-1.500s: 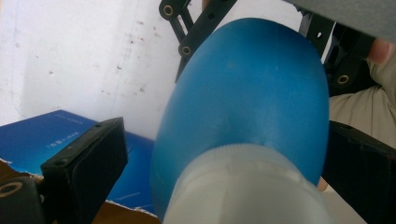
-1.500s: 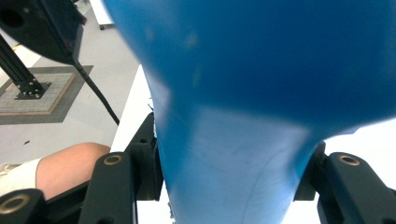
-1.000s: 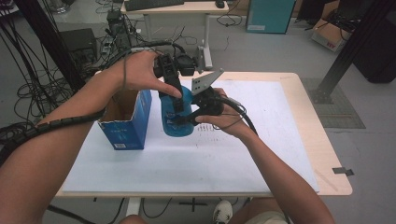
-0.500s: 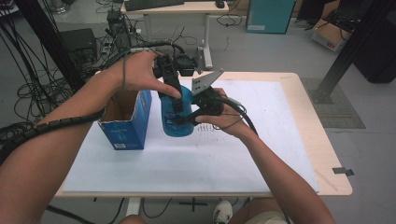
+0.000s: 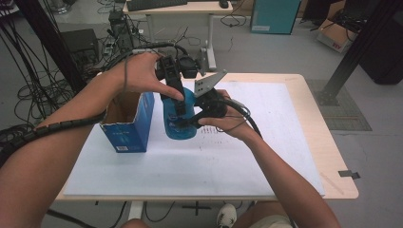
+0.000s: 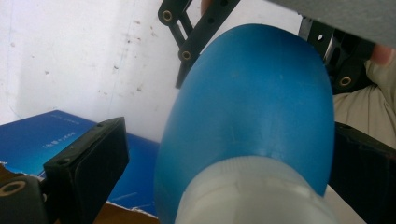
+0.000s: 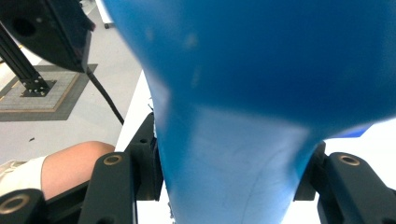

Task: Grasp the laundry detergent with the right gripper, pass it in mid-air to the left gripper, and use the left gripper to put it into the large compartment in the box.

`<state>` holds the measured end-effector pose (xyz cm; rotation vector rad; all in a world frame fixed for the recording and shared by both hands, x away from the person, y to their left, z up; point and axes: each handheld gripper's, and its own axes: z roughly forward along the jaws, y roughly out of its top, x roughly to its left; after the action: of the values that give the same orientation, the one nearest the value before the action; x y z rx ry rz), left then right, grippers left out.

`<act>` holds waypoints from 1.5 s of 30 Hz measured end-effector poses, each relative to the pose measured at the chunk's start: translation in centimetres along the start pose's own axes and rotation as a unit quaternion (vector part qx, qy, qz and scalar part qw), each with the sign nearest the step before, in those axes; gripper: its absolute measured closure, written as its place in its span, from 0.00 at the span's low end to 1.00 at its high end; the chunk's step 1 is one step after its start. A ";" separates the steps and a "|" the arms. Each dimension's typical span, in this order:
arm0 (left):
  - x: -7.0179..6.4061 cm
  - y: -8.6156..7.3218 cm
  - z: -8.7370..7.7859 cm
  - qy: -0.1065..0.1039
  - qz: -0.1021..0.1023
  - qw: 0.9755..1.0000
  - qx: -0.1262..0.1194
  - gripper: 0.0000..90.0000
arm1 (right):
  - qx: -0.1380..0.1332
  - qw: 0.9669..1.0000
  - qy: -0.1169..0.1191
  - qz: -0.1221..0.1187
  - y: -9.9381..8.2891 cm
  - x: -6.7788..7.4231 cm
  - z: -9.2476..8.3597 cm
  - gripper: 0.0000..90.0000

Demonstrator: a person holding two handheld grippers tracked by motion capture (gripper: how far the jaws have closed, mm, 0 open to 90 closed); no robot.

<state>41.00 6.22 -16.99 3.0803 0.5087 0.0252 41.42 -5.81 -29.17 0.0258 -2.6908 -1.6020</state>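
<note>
- White sheeting covers the table (image 5: pixel 247 166) in the high view, with cables and desks on the floor beyond. We have the blue bottle (image 5: pixel 179 124) standing on it between our two tools, just beside the open blue box (image 5: pixel 128 128), which sits on the far side of the bottle from our right gripper (image 5: pixel 186 122). That gripper comes in level from the side and clamps the bottle low down, we judge so that it cannot turn or tip. Our left gripper (image 5: pixel 177 97) comes down from above onto the bottle's top.
- From the left gripper view, we look down the bottle (image 6: pixel 252 116) past its whitish neck (image 6: pixel 254 191). One jaw stands clear of it with a gap, the other sits close against its side, so we read these jaws as wide and not yet gripping; likely they are lined up to take the top.
- From the right gripper view, the bottle's narrow waist (image 7: pixel 233 168) sits between our two jaws, both pressed against it: a firm hold.
</note>
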 end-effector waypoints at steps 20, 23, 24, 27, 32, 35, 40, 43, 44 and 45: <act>-0.1 0.1 -0.1 -0.006 0.014 1.000 -0.007 0.26 | -0.004 1.000 0.006 -0.003 0.0 0.1 -0.1 0.48; 0.0 0.1 -0.1 -0.014 0.015 1.000 -0.007 0.31 | -0.005 1.000 0.005 -0.005 0.1 0.1 -0.2 0.48; -0.1 0.1 -0.1 -0.016 0.014 1.000 -0.006 0.32 | -0.004 1.000 0.006 -0.004 0.1 0.1 -0.2 0.48; 0.0 0.2 0.0 -0.024 0.017 1.000 -0.005 0.35 | -0.003 1.000 0.006 -0.006 0.0 0.2 -0.2 0.48; -0.1 0.2 0.0 -0.032 0.020 0.999 -0.005 0.39 | 0.000 1.000 0.004 -0.011 0.0 0.2 -0.3 0.48; -0.1 0.2 0.1 -0.031 0.020 0.999 -0.003 0.39 | 0.001 1.000 0.007 -0.011 0.0 0.2 -0.3 0.48; -0.2 0.2 0.3 -0.034 0.022 0.999 0.002 0.40 | 0.000 1.000 0.008 -0.012 -0.1 0.3 -0.1 0.48; -0.2 0.1 0.3 -0.036 0.023 0.999 0.003 0.40 | -0.001 1.000 0.008 -0.012 -0.2 0.3 0.0 0.48; -0.2 0.1 0.4 -0.036 0.023 0.999 0.002 0.40 | 0.000 1.000 0.010 -0.012 -0.2 0.3 0.0 0.48; -0.2 0.0 0.4 -0.034 0.022 0.999 0.001 0.40 | 0.000 1.000 0.010 -0.012 -0.2 0.3 0.0 0.48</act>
<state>40.85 6.11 -17.34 3.0816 0.4373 -0.0802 41.08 -5.87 -29.36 0.0735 -2.6857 -1.5988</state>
